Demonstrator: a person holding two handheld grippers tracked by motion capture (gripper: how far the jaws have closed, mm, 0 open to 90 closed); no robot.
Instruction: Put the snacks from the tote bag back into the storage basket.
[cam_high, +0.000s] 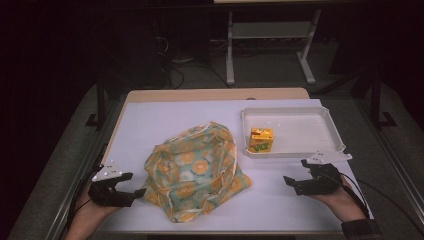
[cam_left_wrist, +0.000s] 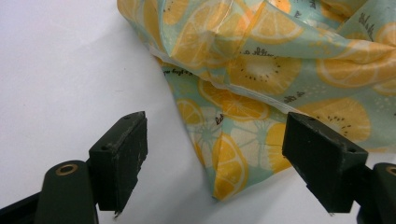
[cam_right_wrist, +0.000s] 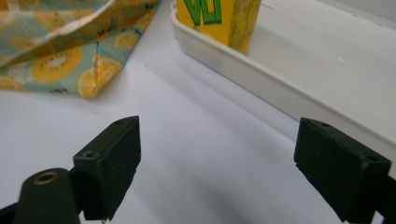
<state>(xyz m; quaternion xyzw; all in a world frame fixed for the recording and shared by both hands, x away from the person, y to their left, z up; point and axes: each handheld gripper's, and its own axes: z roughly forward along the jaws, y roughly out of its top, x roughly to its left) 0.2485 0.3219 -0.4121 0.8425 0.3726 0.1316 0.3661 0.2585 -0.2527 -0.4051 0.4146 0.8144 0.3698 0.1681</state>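
Note:
A crumpled cloth bag (cam_high: 195, 170) printed with orange and kiwi slices lies in the middle of the white table. A yellow juice carton (cam_high: 261, 140) stands upright in the near left corner of a white tray (cam_high: 300, 127). My left gripper (cam_high: 135, 183) rests at the table's near left, open, its jaws pointing at the bag's near corner (cam_left_wrist: 224, 177) without touching it. My right gripper (cam_high: 295, 171) sits just in front of the tray, open with nothing between its jaws. In the right gripper view the carton (cam_right_wrist: 219, 18) and tray wall (cam_right_wrist: 261, 79) lie ahead, the bag (cam_right_wrist: 60, 56) to the left.
A white sheet (cam_high: 150, 125) covers the wooden tabletop. Bare sheet lies between the bag and my right gripper (cam_right_wrist: 217, 172). Beyond the table's far edge stand a metal frame (cam_high: 230, 55) and cables on a dark floor.

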